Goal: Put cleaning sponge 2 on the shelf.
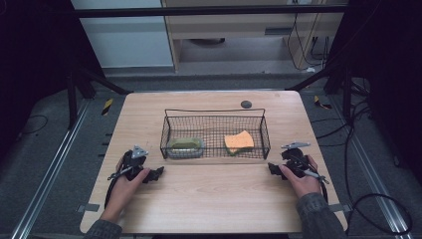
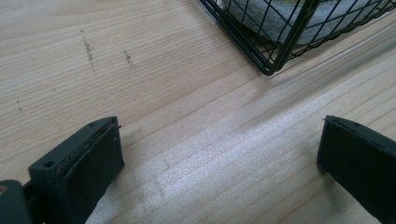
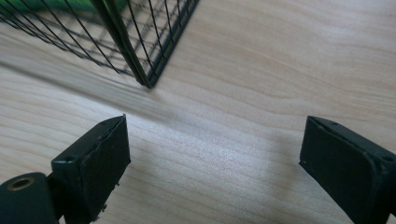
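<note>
High view, nearest first: two sleeved forearms come in from the bottom edge, each hand resting a tool on the pale wood-grain bench (image 1: 214, 199). The left gripper (image 1: 155, 174) lies near the basket's front-left corner with its jaws spread and nothing between them; the left gripper view confirms bare wood between the flat black pads. The right gripper (image 1: 272, 169) sits near the front-right corner, jaws likewise spread and empty.

Just beyond them stands a black wire basket (image 1: 215, 110), rectangular, thin mesh walls on a heavier rod frame. Inside, at the left, lies a green sponge (image 1: 185, 145) with rounded corners that looks wrapped in clear film; at the right lies an orange sponge (image 1: 239, 141), soft and porous, with a wavy edge, propped at a slight tilt. The two are well apart.

Judging from this layout, the risk is the mesh: a jaw coming in low from the front would likely catch the top rod or a wire and push the light basket across the smooth bench. The slick wrap could let the green sponge slip from the pads, and the orange one would squash and twist if pinched at an edge.
</note>
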`<state>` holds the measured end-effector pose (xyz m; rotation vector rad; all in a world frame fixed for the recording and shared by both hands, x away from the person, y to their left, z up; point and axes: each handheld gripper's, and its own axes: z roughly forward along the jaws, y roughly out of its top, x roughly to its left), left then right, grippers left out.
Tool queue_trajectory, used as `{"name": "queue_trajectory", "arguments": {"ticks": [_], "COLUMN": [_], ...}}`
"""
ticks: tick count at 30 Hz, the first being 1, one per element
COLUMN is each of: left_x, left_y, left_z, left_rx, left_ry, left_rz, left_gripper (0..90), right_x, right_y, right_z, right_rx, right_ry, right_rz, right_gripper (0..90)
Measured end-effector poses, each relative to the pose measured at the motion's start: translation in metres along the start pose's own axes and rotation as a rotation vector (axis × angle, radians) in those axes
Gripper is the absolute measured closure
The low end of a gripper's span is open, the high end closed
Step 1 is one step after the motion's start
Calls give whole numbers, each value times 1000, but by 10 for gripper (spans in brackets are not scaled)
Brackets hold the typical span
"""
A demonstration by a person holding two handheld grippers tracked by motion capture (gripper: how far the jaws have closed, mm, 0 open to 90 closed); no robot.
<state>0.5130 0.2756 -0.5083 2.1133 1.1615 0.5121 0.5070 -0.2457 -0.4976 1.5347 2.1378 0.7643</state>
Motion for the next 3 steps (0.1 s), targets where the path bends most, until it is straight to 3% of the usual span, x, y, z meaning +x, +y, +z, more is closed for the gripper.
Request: {"name": "queue_trajectory", "arguments": {"ticks": [3], "left_x": [0], "left_y": [0], "left_z": [0], "left_rx": [0], "left_ry": [0], "left_rz": [1], "left_gripper": [0], "right_x": [0], "right_y": [-5], "right_z": [4], "right_rx": [-29], "right_ry": [1], "right_rz": [-7], "right_gripper": [46]}}
